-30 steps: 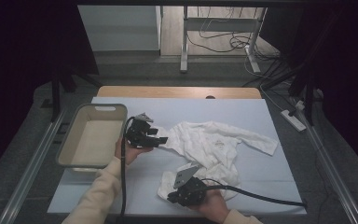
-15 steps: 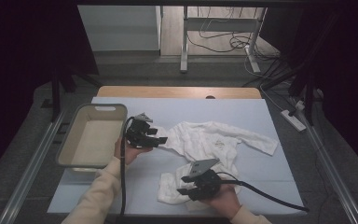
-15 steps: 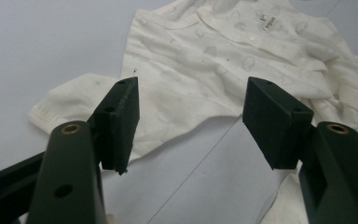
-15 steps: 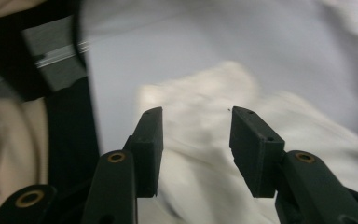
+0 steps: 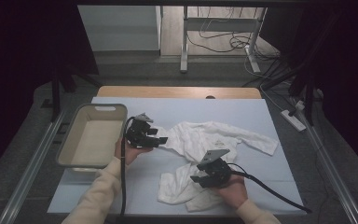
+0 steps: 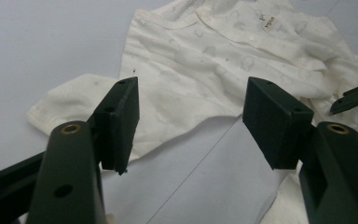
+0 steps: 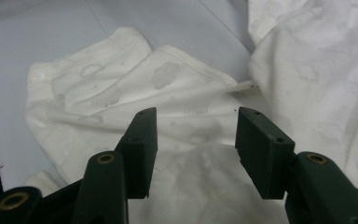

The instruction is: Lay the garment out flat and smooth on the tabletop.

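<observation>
Both grippers, left (image 5: 161, 139) and right (image 5: 196, 179), spread and empty above the white garment (image 5: 205, 140) (right jaws just opening)

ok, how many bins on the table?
1. A beige bin sits at the table's left edge, beside the left claw. None seems hidden.

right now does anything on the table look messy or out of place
Yes: the white garment lies crumpled, not flat. One sleeve stretches right, while its lower part is bunched and folded over near the right gripper. The basket looks fine.
</observation>
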`<action>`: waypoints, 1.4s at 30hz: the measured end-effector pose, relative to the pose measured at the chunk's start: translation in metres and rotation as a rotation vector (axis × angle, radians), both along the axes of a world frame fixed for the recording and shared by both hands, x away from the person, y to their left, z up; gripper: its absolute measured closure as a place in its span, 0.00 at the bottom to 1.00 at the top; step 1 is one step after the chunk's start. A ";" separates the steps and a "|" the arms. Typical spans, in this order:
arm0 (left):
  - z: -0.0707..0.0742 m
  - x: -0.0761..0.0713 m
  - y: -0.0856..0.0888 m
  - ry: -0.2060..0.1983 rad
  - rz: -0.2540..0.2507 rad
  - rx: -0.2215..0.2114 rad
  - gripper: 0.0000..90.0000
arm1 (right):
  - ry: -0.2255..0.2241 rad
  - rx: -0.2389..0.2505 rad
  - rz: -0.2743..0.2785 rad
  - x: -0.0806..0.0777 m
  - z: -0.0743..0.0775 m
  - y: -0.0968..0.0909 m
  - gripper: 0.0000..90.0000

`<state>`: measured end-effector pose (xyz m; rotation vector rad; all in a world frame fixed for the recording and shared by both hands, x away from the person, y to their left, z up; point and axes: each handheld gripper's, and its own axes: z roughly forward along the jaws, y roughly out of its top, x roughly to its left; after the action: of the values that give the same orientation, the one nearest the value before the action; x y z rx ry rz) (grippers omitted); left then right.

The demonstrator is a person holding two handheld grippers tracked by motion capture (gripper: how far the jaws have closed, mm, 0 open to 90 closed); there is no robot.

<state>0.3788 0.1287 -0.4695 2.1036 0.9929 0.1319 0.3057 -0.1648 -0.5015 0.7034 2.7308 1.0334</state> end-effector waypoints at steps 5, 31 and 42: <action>-0.001 0.000 -0.001 0.002 -0.004 0.003 0.41 | 0.013 -0.016 -0.003 0.003 -0.006 0.002 0.52; -0.009 -0.001 -0.013 0.023 -0.036 0.035 0.41 | 0.036 -0.043 0.030 0.006 -0.016 0.007 0.93; -0.010 0.000 -0.011 0.024 -0.030 0.037 0.41 | 0.028 -0.025 0.076 -0.004 -0.009 0.013 0.98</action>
<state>0.3787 0.1177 -0.4792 2.1573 0.9789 0.1105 0.3014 -0.1518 -0.5108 0.6188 2.8092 1.0104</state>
